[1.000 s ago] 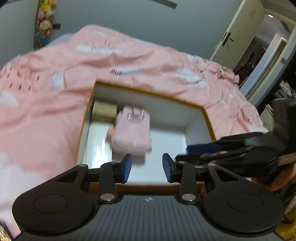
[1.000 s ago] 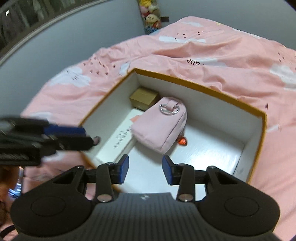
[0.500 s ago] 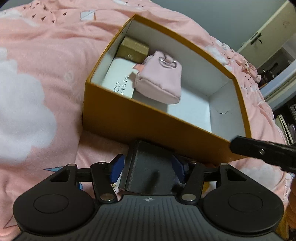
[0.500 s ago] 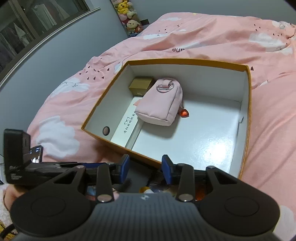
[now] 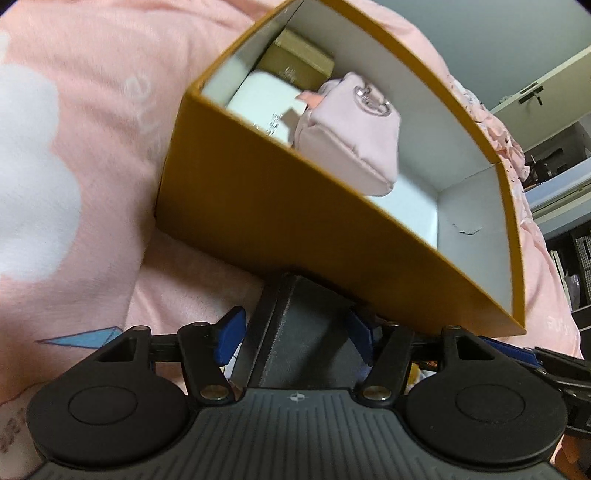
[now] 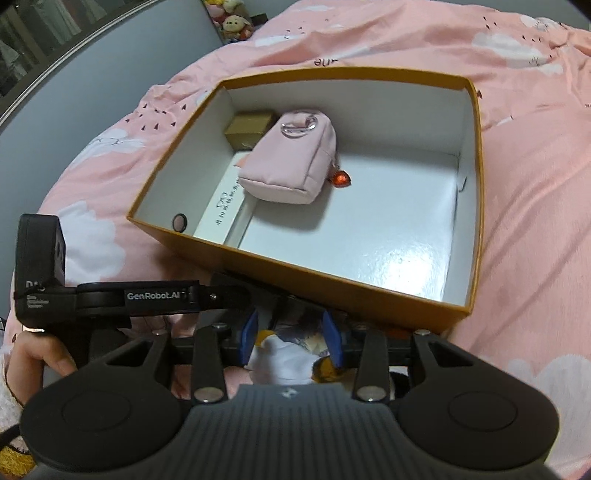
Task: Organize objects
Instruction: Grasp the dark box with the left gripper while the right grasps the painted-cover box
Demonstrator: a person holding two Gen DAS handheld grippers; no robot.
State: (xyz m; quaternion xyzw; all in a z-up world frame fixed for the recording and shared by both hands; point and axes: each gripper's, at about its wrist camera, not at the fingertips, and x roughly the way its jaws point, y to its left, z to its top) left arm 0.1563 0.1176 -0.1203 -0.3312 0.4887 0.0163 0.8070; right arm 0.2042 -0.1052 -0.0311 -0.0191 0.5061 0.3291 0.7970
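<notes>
An orange box (image 5: 280,221) with a white inside lies on the pink bed. In it are a pink pouch (image 6: 291,162) with a red charm (image 6: 340,179), a small gold box (image 6: 247,129) and a flat white box (image 6: 225,206). My left gripper (image 5: 295,332) is low in front of the box's near wall. Its jaws are opening, with a dark grey block (image 5: 303,339) between them and a gap at the left pad (image 5: 229,336). My right gripper (image 6: 290,334) stands open beside it, above a white and orange printed item (image 6: 291,354).
The pink bedspread (image 6: 535,184) with white clouds surrounds the box. A person's hand (image 6: 37,354) holds the left gripper's body (image 6: 155,295) at the left of the right wrist view. Plush toys (image 6: 232,22) sit at the far wall, a doorway (image 5: 546,140) to the right.
My left gripper has come down from over the box to the bed in front of it, and its jaws have widened around the dark block. My right gripper has drawn back and lowered to the near wall.
</notes>
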